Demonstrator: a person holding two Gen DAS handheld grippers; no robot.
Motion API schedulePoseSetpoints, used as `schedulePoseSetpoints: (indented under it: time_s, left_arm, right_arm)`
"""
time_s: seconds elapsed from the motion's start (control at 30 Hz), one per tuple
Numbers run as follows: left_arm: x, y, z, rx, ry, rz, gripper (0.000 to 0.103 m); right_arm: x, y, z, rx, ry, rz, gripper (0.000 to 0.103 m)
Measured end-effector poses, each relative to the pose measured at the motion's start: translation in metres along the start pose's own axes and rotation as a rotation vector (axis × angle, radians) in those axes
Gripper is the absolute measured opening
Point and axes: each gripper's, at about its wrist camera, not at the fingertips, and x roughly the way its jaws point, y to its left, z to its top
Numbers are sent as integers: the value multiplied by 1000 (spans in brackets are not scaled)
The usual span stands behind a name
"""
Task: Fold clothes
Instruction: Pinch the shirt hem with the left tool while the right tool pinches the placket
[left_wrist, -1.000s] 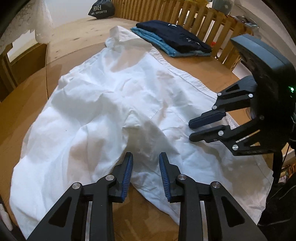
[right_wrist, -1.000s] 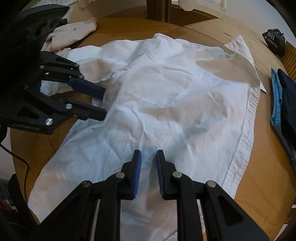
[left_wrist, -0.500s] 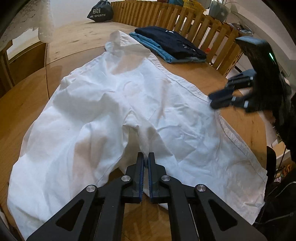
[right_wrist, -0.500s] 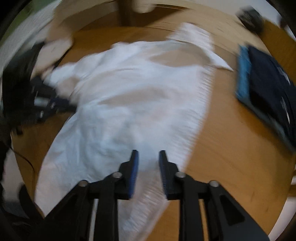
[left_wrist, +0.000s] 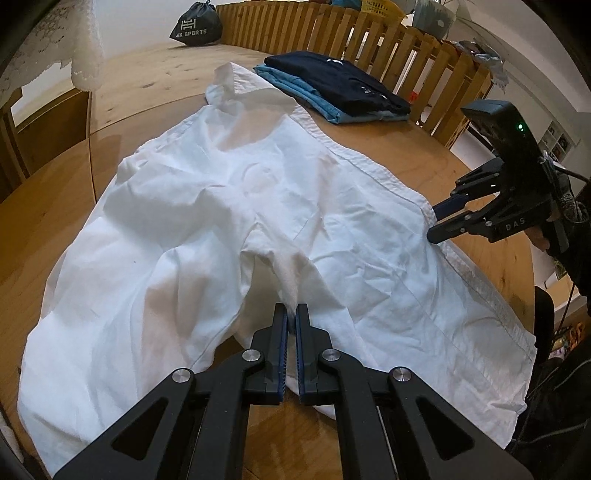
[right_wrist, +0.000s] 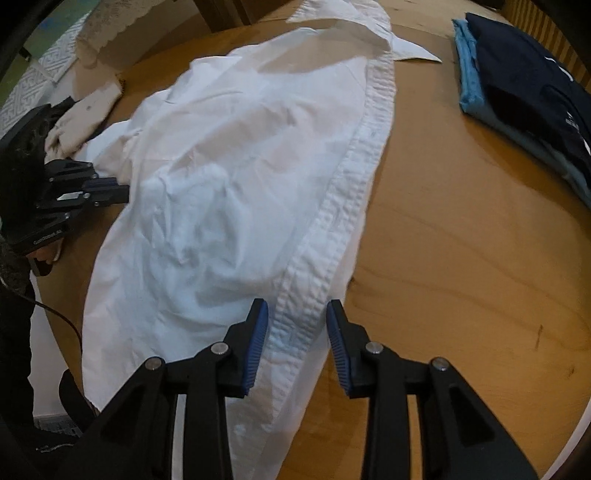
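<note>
Between your two hand-held grippers the white shirt (left_wrist: 229, 221) lies spread across the wooden tabletop (right_wrist: 461, 229), its long axis running from the collar (left_wrist: 229, 79) at the far end to the hem nearest you. Your left hand-held gripper (left_wrist: 290, 332) is clenched on a raised pinch of fabric at the near edge, toward the shirt's left half. Your right hand-held gripper (right_wrist: 297, 339) is released, its jaws apart and straddling the stitched button placket (right_wrist: 354, 184), which runs straight ahead along the shirt's right edge. Judge the placket as the right arm's reach, since it sits directly between those jaws, while the left side stays with the left arm. Folded garments (left_wrist: 340, 86) lie stacked beyond the placket, well apart from the shirt
</note>
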Motion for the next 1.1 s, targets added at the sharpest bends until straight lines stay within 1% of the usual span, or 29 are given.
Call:
schedulePoseSetpoints:
  time_s: [0.03,0.07,0.17,0.23,0.43,0.5,0.67,0.77,0.83,0.87,0.9,0.93,0.97,1.0,1.1]
  left_arm:
    - [1,0,0,-1,1,1,3]
    - [2,0,-1,-1,3,2,3]
    - [4,1,-2,2,8,6,3]
    - [5,3,-3,-4,9,6,3]
    - [8,3,-7,-2,18,17,3]
    - [8,2,-7,5,21,25,4]
    - [6,1,-11,3,26,52,4]
    - [4,-3,-13,10,31,83,4]
    - [5,-6,-14,18,48,111,5]
    - [4,-7,-14,17,57,118,7]
    - [3,-6,-15,7,64,115,7]
    - [0,-6,-17,-7,66,113,7]
    - [-5,-6,-19,-24,62,110,7]
    - [-11,-8,-22,-30,60,110,9]
    - [-31,-17,-37,-31,45,124,9]
  right_arm:
    - [-1,1,-1,-5,-11,7,23]
    - [-3,2,-1,-11,-15,4,12]
    - [-3,0,0,-16,-13,-17,6]
    - [-1,-3,3,-13,-9,-34,5]
    - [3,-12,9,-6,3,-84,5]
    - [1,-13,10,1,-6,-86,5]
    - [7,-9,9,-25,-2,-169,5]
    - [4,-4,9,-25,-15,-168,5]
    - [1,-2,8,-20,-20,-172,12]
    - [-1,-2,7,-12,-17,-180,18]
    - [-3,-2,7,-5,-15,-188,22]
    - [-8,-2,3,3,-25,-184,23]
    - [-14,-2,-3,14,-34,-163,23]
    - [-19,-2,-10,26,-41,-137,24]
    - [-32,0,-37,59,-49,-64,24]
